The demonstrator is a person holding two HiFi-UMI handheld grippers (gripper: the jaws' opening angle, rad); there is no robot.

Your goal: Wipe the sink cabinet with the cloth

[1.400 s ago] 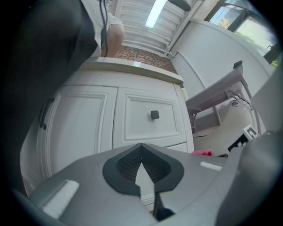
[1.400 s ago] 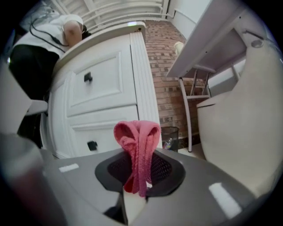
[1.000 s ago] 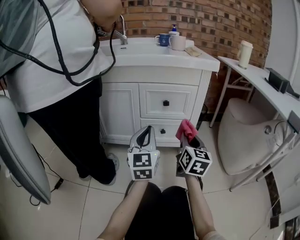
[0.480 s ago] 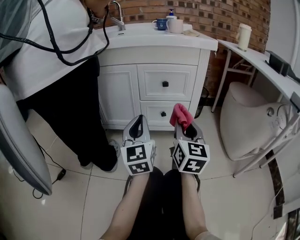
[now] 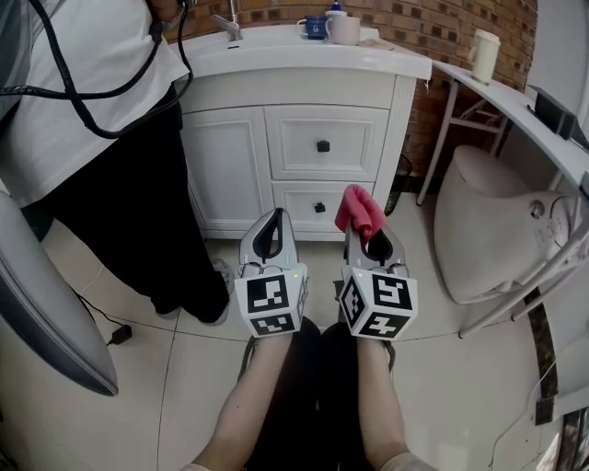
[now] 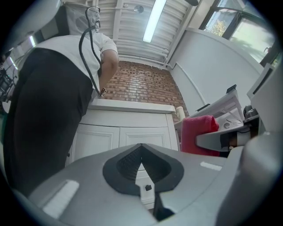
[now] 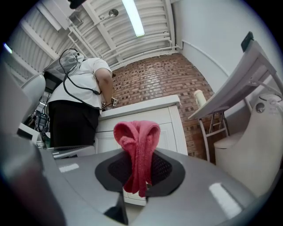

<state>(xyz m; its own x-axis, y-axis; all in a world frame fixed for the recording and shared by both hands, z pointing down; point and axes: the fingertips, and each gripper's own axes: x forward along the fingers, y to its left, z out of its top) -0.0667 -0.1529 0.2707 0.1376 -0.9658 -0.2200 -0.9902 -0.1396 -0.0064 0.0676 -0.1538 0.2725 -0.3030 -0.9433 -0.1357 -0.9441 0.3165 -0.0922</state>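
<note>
A white sink cabinet (image 5: pixel 313 138) with two drawers and a door stands ahead against the brick wall; it also fills the middle of the left gripper view as the cabinet front (image 6: pixel 128 137). My right gripper (image 5: pixel 364 228) is shut on a folded pink cloth (image 5: pixel 360 211), which sticks up between its jaws, the cloth (image 7: pixel 138 150) bunched at the tips. My left gripper (image 5: pixel 273 221) is beside it, shut with nothing held. Both hang low over the floor, short of the cabinet's lower drawer (image 5: pixel 317 208).
A person in a white shirt and black trousers (image 5: pixel 110 166) stands at the cabinet's left side. Cups and a soap bottle (image 5: pixel 333 26) sit on the countertop. A white folding table (image 5: pixel 515 120) and a beige seat (image 5: pixel 497 230) stand to the right. A grey rounded panel (image 5: pixel 46 313) is at the left.
The view has tilted down and drawn nearer the cabinet. Both grippers stay side by side, the right one still holding the pink cloth.
</note>
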